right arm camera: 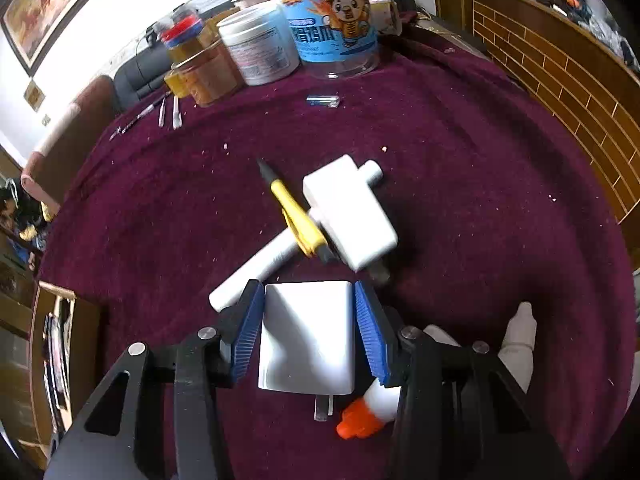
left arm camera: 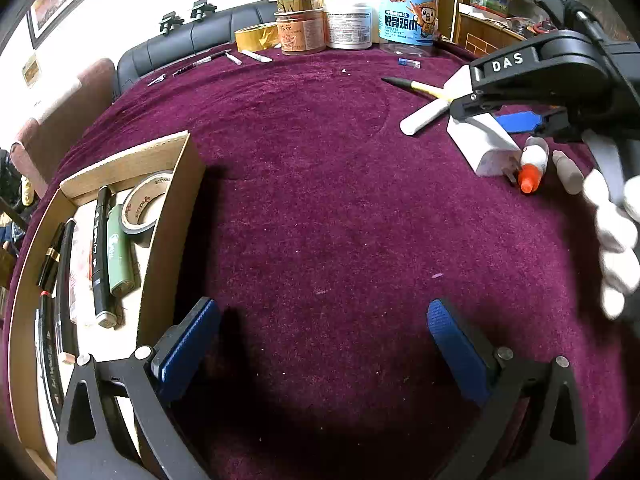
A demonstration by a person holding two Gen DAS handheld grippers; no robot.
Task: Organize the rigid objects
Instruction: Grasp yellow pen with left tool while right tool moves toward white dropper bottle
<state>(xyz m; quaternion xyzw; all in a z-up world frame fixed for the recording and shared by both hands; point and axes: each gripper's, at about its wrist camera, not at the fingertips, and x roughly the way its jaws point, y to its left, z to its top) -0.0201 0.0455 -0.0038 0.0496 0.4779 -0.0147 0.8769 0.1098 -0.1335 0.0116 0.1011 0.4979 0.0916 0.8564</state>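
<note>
My right gripper [right arm camera: 308,288] is shut on a white charger block [right arm camera: 306,336], its blue pads against both sides; the charger lies on the purple cloth. The left wrist view shows the same grip [left arm camera: 488,118] at the far right. Just beyond lie a second white adapter [right arm camera: 348,216], a yellow pen [right arm camera: 296,220] and a white tube [right arm camera: 256,272]. A glue bottle with an orange cap [right arm camera: 376,404] and a beige bottle [right arm camera: 518,344] lie beside the charger. My left gripper [left arm camera: 322,308] stands open over bare cloth, right of a cardboard box [left arm camera: 176,216].
The box holds a tape roll [left arm camera: 148,208], a black marker [left arm camera: 100,256], a green tube [left arm camera: 118,256] and pens. Jars [left arm camera: 348,26], a yellow tape roll [left arm camera: 256,36] and thin pens [left arm camera: 200,65] line the far edge. A white-gloved hand [left arm camera: 616,248] is at the right.
</note>
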